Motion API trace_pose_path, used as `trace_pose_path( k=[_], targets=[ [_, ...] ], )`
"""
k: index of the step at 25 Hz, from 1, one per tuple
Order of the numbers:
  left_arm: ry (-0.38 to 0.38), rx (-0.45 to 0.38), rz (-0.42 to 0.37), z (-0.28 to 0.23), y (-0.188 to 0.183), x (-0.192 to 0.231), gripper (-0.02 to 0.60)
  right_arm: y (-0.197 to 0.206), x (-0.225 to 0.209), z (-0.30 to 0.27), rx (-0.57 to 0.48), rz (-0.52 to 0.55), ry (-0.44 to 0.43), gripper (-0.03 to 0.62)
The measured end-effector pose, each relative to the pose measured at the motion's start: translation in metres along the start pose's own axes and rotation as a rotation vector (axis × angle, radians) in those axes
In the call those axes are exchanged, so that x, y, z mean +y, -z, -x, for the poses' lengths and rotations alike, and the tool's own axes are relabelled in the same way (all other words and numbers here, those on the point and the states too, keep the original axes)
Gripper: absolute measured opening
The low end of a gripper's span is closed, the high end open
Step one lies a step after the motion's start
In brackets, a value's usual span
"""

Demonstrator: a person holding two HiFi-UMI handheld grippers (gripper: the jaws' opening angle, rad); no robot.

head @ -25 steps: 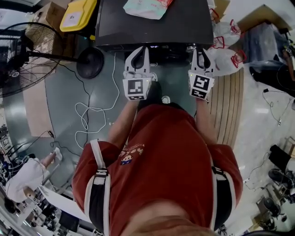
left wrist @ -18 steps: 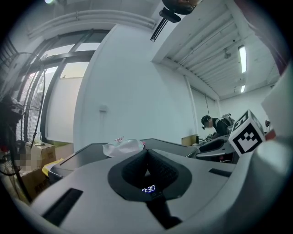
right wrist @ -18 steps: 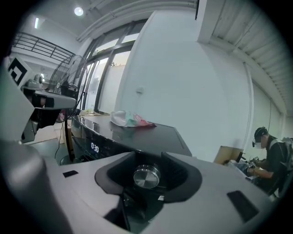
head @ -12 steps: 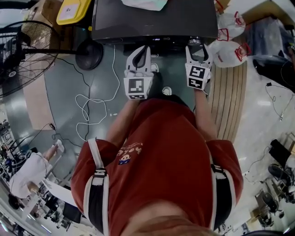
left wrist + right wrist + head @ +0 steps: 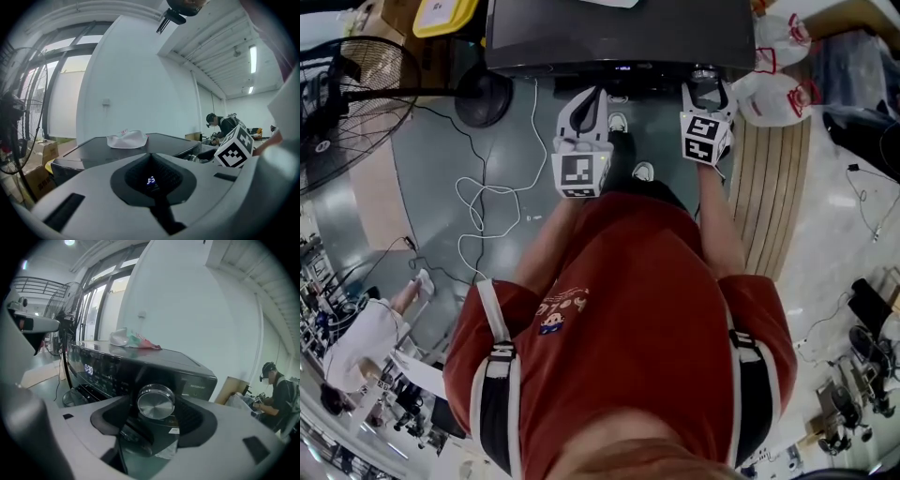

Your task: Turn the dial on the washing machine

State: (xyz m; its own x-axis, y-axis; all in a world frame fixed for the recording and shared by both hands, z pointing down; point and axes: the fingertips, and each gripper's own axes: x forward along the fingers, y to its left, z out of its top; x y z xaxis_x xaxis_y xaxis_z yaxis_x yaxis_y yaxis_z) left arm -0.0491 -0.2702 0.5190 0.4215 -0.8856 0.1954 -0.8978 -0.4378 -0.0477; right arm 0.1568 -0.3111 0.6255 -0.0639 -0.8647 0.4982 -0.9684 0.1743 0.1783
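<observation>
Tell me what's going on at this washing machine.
A person in a red shirt stands at a dark washing machine with a gripper in each hand. The right gripper is at the silver dial. Its jaws are opening, with the dial between them but not pressed. The left gripper is shut with nothing in it, and is held in front of the machine's panel.
</observation>
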Motion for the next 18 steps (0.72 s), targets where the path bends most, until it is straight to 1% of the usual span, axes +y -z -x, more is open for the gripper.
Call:
trace_pose_path(
  k=[7, 18],
  targets=[
    [0.005, 0.018, 0.014, -0.001, 0.008, 0.002, 0.017, 0.005, -0.006, -0.012, 0.037, 0.015, 0.027, 0.279],
    [0.013, 0.015, 0.018, 0.002, 0.01, 0.005, 0.017, 0.006, -0.003, -0.013, 0.043, -0.019, 0.027, 0.275]
  ],
)
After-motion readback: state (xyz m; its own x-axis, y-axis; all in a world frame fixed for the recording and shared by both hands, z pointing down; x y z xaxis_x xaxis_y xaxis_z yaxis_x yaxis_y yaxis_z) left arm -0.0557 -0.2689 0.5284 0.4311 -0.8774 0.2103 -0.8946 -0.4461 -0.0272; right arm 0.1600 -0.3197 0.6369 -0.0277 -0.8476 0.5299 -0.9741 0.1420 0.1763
